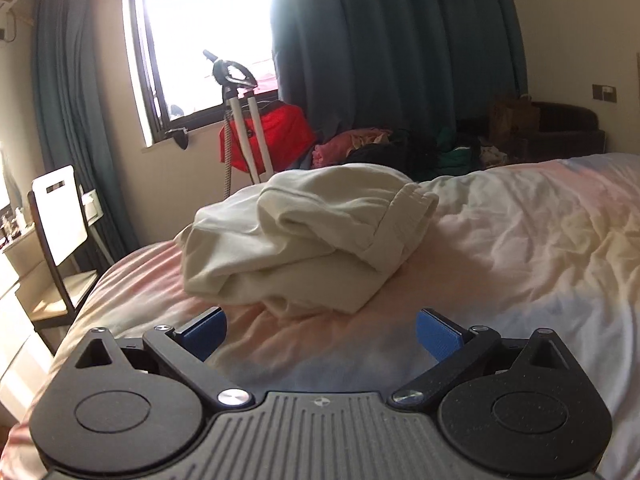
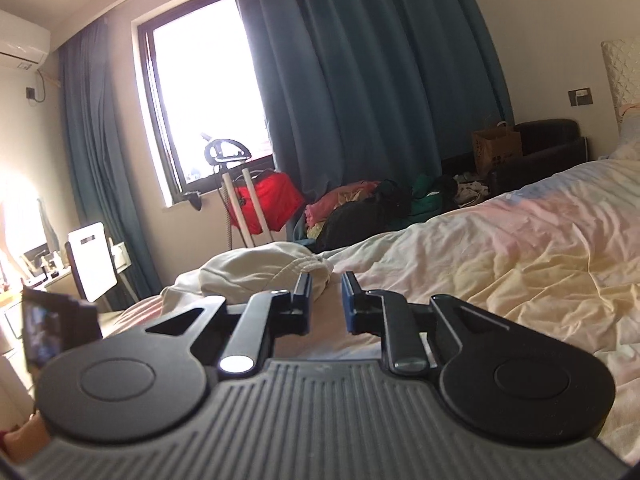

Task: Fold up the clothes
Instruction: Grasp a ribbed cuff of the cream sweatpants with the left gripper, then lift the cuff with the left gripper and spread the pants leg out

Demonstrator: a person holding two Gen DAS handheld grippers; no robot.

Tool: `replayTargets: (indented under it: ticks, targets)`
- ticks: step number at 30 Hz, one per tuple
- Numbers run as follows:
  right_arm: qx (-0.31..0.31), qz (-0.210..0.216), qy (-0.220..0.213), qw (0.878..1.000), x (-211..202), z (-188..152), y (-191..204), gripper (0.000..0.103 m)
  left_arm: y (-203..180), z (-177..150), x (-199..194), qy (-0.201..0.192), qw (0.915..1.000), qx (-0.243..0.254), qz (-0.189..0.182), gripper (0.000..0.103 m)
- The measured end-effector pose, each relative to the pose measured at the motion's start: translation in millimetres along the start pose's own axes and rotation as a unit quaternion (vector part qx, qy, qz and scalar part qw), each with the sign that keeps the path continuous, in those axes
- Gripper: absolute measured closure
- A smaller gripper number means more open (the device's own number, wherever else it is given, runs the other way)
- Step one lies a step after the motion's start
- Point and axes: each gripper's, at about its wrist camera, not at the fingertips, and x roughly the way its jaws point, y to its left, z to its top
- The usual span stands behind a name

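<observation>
A cream garment lies folded in a loose bundle on the bed, its ribbed waistband turned to the right. My left gripper is wide open and empty, hovering just short of the bundle's near edge. In the right wrist view the same garment sits farther off, ahead and left. My right gripper is held above the bed, its jaws a narrow gap apart with nothing between them.
A white chair and desk stand left of the bed. A garment steamer and red bag stand under the window. A pile of clothes and a dark sofa with a paper bag lie beyond the bed.
</observation>
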Motion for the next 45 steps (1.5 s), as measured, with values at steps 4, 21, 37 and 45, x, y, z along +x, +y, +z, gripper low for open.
replayTargets:
  ticks: [4,21,37,45]
  targets:
    - [0.03,-0.015,0.033,0.999,29,-16,-19,0.084,-28,37,81,-0.014,0.9994,0.031,-0.01,0.003]
    - [0.057,-0.024,0.096,0.993,74,-53,-36,0.082,-89,88,181,-0.046,0.9954,0.059,0.06,0.092]
    - [-0.003,0.002,0.021,1.0,35,-42,0,0.082,52,99,-115,-0.15,0.9876,-0.044,0.01,0.097]
    - [-0.01,0.051,0.041,0.998,0,-38,15,0.082,110,-2,-227,-0.099,0.993,-0.055,-0.034,0.097]
